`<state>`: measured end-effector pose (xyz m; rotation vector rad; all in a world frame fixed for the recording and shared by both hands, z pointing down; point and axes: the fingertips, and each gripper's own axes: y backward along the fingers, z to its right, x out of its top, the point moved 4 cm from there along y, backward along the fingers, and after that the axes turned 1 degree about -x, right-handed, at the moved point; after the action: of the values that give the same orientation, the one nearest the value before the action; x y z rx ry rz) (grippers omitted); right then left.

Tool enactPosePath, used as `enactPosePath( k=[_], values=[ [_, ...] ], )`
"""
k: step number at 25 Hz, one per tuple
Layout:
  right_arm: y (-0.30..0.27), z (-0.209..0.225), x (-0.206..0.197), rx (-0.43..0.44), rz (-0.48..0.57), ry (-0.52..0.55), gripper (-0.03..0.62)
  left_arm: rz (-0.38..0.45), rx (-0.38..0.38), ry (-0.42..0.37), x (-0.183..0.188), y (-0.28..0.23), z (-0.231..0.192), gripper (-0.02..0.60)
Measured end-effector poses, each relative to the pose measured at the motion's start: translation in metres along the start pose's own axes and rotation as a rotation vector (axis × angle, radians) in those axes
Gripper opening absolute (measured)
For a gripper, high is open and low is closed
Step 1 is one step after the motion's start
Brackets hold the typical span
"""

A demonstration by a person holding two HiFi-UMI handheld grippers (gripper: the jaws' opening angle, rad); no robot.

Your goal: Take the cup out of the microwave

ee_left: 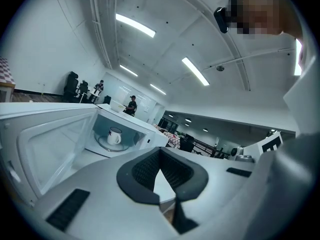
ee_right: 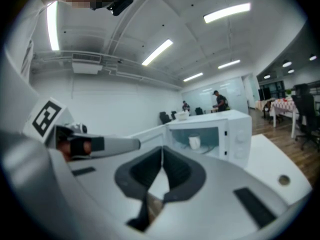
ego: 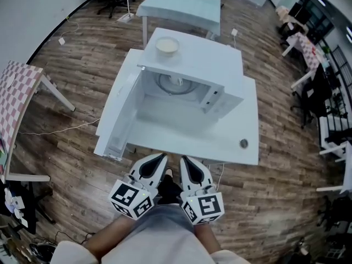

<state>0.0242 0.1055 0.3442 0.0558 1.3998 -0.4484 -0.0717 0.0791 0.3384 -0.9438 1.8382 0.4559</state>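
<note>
1. Cup (ego: 175, 82): it is white and stands upright inside the microwave (ego: 212, 65), on the round glass plate (ego: 165, 87) in the cavity. I see it in all 3 views.
2. The microwave door (ego: 118, 114) is swung wide open; in the head view it goes to the left, so the cavity is open toward me.
3. The microwave stands on a white tabletop (ego: 187, 139), more to the far side, with a bare part of the tabletop in front of it.
4. A pale bowl (ego: 167, 45) sits on top of the microwave, near the far left corner in the head view.
5. A small round dark thing (ego: 243, 143) lies on the tabletop near the front right edge. I cannot tell what it is.
6. Left gripper (ego: 163, 157): in its own view the 2 jaws meet at the tips and nothing is between them, so it is closed and empty.
7. Right gripper (ego: 183, 159): its jaws are also pressed together at the tips and it holds nothing.
8. The 2 grippers are side by side and near each other, at the front edge of the tabletop, above the wooden floor (ego: 71, 65). Both point toward the open cavity, and both are well apart from the cup.
9. Behind the microwave there is another pale table (ego: 181, 1), and a table with a checked cloth (ego: 16, 92) stands at the left of the head view.
10. In the left gripper view a person (ee_left: 131, 104) stands far in the background of the room.
</note>
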Motion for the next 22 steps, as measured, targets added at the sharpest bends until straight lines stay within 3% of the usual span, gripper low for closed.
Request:
enactPosePath(
  k=[22],
  values=[
    [-0.105,0.087,0.024,0.045,0.073,0.053,0.023,0.083,0.08,-0.078,0.034,-0.11,-0.044,0.015]
  ],
)
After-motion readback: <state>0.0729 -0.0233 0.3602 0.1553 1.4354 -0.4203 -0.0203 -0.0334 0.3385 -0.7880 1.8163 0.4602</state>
